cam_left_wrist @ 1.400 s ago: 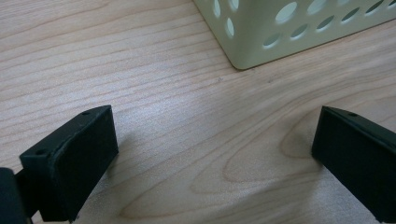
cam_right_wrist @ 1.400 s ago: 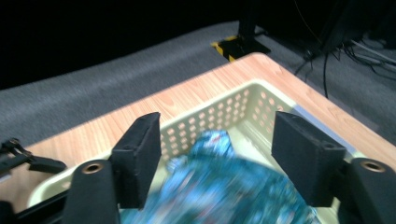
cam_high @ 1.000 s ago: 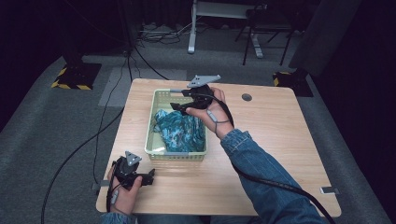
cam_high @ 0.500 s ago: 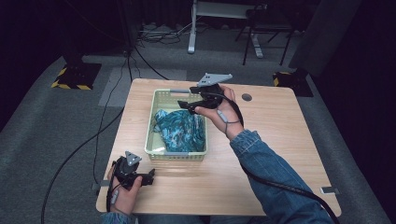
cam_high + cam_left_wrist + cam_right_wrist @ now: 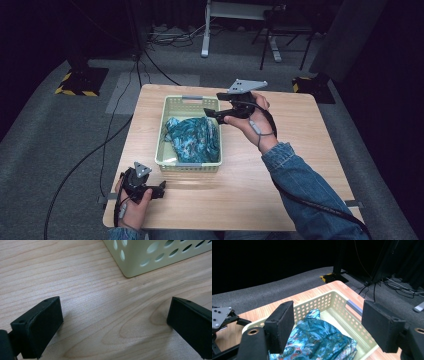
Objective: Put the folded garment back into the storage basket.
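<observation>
A pale green perforated basket [image 5: 190, 165] stands left of centre on the wooden table [image 5: 320, 130]. A teal patterned cloth [image 5: 192, 137] lies crumpled inside it. My right gripper [image 5: 210, 114] hovers over the basket's far right rim and points left, open with nothing between its jaws. The right gripper view looks down past this open right gripper [image 5: 329, 320] onto the cloth [image 5: 319, 337] and the basket wall [image 5: 317, 306]. My left gripper [image 5: 161, 189] rests on the table by the front left corner, open. The left gripper view has the left gripper [image 5: 115, 325] over bare wood, with the basket's corner [image 5: 140, 255] ahead.
Black cables [image 5: 110, 135] trail over the grey carpet left of the table. Yellow-and-black striped stand feet [image 5: 75, 90] sit at the back left, and desk legs [image 5: 205, 47] behind the table. Bare wood lies right of the basket and along the front edge.
My right gripper has risen and drifted right, from over the basket's middle to above its far right rim. The left gripper and the cloth have stayed put.
</observation>
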`<state>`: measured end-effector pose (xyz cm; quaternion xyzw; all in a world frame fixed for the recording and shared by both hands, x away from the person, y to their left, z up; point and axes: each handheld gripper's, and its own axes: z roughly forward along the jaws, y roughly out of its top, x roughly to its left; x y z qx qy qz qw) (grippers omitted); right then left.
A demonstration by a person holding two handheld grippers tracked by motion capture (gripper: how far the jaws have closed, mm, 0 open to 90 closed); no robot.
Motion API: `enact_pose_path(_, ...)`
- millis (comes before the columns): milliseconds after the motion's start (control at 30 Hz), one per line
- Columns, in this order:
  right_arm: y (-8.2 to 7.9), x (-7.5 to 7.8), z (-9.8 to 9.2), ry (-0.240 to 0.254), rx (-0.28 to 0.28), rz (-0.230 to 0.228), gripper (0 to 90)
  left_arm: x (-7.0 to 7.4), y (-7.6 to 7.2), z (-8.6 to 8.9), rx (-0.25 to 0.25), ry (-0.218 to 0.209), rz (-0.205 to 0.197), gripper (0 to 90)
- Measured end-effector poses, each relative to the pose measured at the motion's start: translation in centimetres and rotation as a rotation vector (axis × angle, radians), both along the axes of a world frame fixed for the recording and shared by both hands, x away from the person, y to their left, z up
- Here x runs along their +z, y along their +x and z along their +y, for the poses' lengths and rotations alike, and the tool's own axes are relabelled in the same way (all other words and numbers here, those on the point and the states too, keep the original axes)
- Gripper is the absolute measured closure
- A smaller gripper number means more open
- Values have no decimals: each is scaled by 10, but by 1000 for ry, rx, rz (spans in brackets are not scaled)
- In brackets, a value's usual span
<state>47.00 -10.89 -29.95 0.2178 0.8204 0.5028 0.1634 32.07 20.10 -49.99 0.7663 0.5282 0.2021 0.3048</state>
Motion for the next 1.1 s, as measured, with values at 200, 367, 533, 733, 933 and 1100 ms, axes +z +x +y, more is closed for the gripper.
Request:
enact_pose_path(200,-5,2,-13,4,-5,-6,265,0,0,0,0,0,0,1)
enact_pose_path(367,-9,3,-21,6,-8,-12,262,0,0,0,-1,0,0,1)
enact_pose_path(533,-12,4,-30,10,-10,-17,261,0,0,0,0,0,0,1)
enact_pose_path(733,-15,6,-42,16,-19,-25,260,0,0,0,0,0,0,1)
enact_pose_path(933,-20,5,-52,38,-18,-22,260,0,0,0,0,1,0,1)
enact_pose_path(1100,-21,4,-64,38,-33,-24,258,0,0,0,0,1,0,1)
